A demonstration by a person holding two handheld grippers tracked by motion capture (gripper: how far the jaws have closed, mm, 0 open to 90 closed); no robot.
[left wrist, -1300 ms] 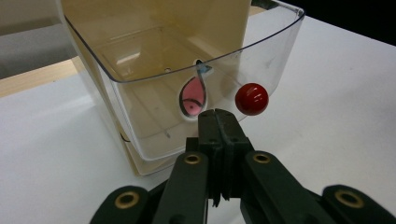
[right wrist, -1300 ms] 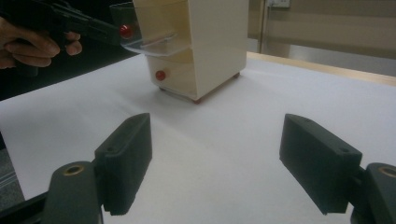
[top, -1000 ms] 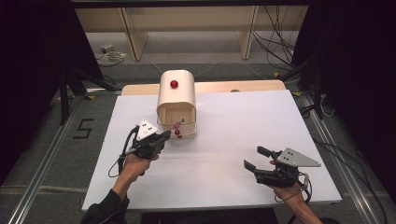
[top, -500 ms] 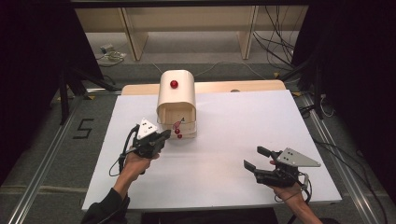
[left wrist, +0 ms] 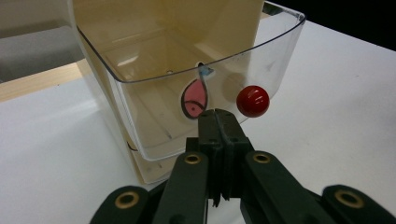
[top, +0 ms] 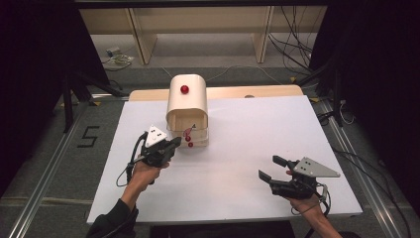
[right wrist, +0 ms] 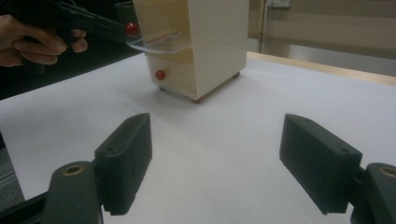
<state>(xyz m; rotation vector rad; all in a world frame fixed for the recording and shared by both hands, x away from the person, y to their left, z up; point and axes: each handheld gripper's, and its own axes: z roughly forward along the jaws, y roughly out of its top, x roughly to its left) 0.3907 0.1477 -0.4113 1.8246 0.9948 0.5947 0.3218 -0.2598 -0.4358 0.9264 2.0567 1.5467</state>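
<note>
Nothing has shifted since a second ago: my left gripper (left wrist: 219,122) stays pressed together, empty, at the clear drawer (left wrist: 154,107) beside its red knob (left wrist: 252,101). Right gripper (right wrist: 219,168) idles, jaws apart. Drawer looks pulled out; next step pending.

A white table top (top: 247,163) stands on a grey floor (top: 59,148) marked with a black "5" (top: 88,137). Beyond it stand pale wooden furniture legs (top: 141,39), loose cables (top: 297,34) and dark curtains (top: 34,74) at both sides.
</note>
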